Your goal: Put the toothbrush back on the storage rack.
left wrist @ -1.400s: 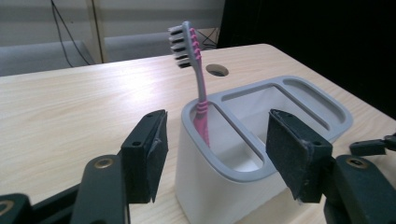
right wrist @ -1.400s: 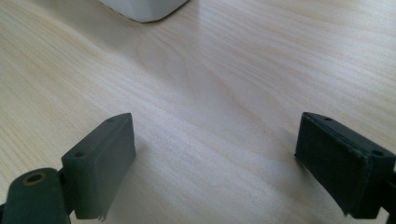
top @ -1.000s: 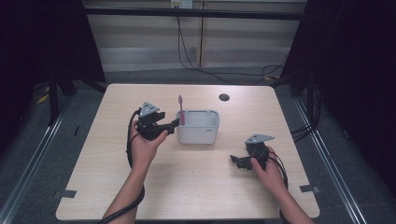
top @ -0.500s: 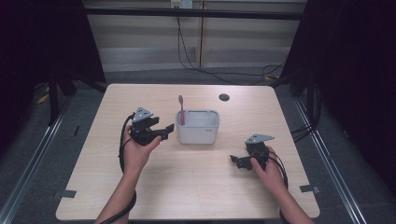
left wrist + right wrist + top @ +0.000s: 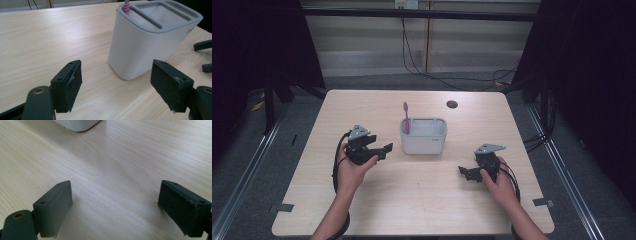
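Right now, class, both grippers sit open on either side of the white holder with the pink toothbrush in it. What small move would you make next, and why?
Probably ease the left gripper a little further back from the white holder. The pink toothbrush already stands in its corner slot, both grippers are open and empty, and the right gripper rests apart on the table.

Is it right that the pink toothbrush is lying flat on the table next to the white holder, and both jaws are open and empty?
Not quite. The pink toothbrush stands upright in a slot of the white holder, as the high view shows. The rest holds: the left gripper and right gripper both have open, empty jaws.
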`<move>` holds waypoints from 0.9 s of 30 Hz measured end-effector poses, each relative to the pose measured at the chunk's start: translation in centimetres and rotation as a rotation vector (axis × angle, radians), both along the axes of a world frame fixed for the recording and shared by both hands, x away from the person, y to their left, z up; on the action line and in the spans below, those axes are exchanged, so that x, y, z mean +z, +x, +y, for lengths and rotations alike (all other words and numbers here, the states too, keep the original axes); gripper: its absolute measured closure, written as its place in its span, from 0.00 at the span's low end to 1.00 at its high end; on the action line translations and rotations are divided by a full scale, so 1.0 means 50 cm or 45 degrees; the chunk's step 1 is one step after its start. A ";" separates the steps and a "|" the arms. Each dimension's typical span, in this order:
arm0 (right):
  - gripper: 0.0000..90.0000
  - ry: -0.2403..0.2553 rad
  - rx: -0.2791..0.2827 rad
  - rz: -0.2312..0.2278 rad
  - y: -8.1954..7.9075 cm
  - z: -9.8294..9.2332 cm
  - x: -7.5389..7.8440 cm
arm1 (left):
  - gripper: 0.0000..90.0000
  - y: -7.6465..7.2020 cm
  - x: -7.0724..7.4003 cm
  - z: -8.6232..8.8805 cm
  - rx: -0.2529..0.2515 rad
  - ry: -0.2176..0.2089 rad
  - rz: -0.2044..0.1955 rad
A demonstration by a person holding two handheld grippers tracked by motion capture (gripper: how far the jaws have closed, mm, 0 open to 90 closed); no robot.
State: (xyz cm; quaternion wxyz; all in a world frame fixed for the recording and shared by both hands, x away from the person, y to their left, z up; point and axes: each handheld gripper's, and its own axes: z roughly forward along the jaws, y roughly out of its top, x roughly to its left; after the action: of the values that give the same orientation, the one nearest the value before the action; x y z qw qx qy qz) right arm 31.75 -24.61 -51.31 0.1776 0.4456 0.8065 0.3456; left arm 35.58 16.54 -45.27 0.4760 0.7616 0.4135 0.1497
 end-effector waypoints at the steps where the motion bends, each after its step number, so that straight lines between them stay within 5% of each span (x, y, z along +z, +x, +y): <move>1: 0.13 0.000 0.000 0.000 0.000 0.000 0.000 | 0.28 0.000 0.000 0.000 0.000 0.000 0.000; 27: 0.13 0.000 0.000 0.000 0.000 0.000 0.000 | 0.27 -0.019 -0.055 0.077 -0.004 0.075 0.098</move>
State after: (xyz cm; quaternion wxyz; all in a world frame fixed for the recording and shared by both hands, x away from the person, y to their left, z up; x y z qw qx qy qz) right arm 31.74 -24.60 -51.31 0.1775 0.4457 0.8065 0.3456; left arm 34.62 20.41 -48.04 0.4375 0.7810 0.4258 0.1317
